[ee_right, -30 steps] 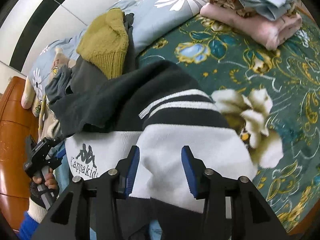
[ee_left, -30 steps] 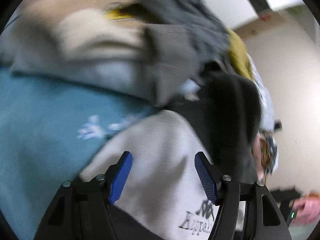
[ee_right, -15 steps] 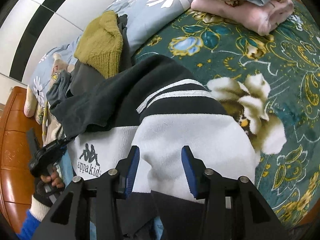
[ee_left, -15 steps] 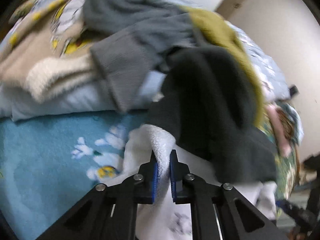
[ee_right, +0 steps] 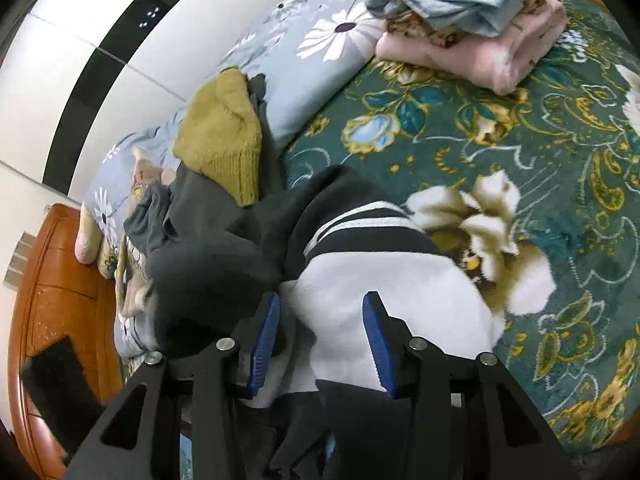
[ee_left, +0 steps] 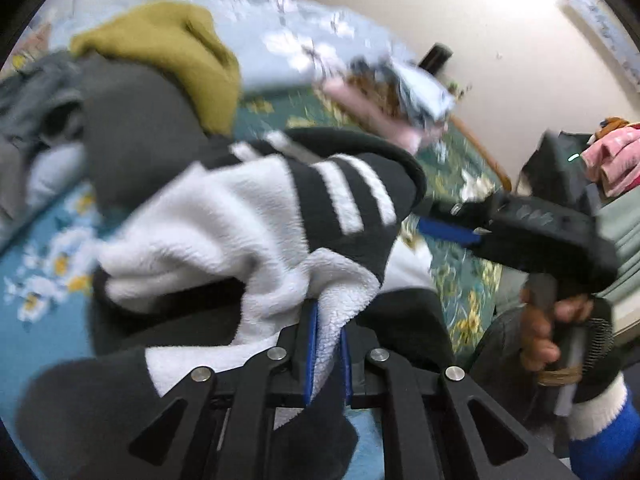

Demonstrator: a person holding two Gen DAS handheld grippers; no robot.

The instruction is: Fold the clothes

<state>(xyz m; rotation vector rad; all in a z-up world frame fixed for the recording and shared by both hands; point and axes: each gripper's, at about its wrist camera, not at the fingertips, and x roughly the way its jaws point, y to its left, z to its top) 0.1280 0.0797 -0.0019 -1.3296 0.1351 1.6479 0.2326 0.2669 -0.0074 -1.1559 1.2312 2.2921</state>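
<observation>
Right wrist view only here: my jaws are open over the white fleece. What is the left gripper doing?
Observer: The left gripper is shut on a white fleece edge of the black-and-white top.
Operator: Is that edge lying flat?
Observer: No, the fabric is bunched into a fold that rises out of the jaws.
Operator: Is there anything off to the side that I am missing?
Observer: A pink garment lies past the wooden bed rail, out of your view.
</observation>
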